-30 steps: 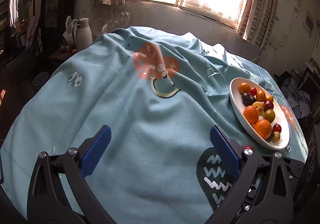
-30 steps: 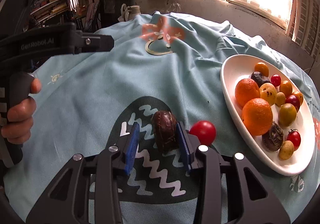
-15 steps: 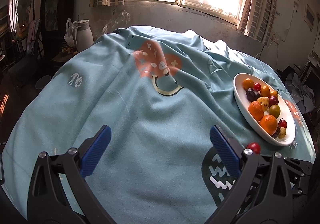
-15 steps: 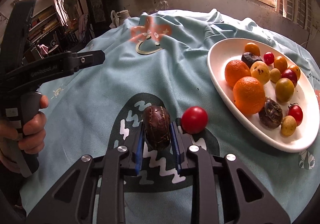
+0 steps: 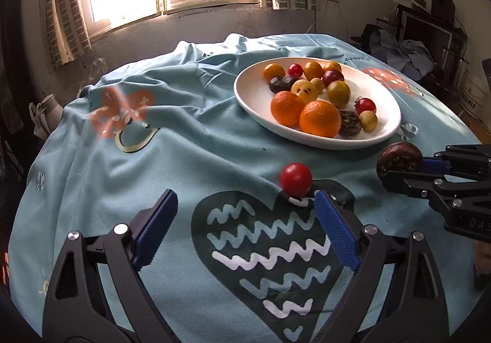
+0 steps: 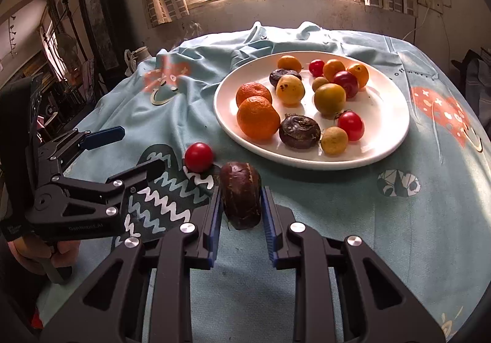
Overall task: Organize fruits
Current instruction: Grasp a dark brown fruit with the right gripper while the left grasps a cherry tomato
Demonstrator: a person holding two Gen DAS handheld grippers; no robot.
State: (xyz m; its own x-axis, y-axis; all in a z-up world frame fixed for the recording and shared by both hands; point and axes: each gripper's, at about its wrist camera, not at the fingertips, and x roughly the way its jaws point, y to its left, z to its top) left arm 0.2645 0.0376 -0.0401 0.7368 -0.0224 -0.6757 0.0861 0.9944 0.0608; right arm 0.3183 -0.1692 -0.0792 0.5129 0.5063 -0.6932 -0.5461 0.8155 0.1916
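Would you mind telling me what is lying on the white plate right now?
The white plate holds two oranges, cherry tomatoes, yellow and green fruits and two dark wrinkled fruits. Anything beneath the pile is hidden.

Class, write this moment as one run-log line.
right gripper: shut on dark fruit | left gripper: closing, nothing between | red tomato: on cloth | plate: holds fruit
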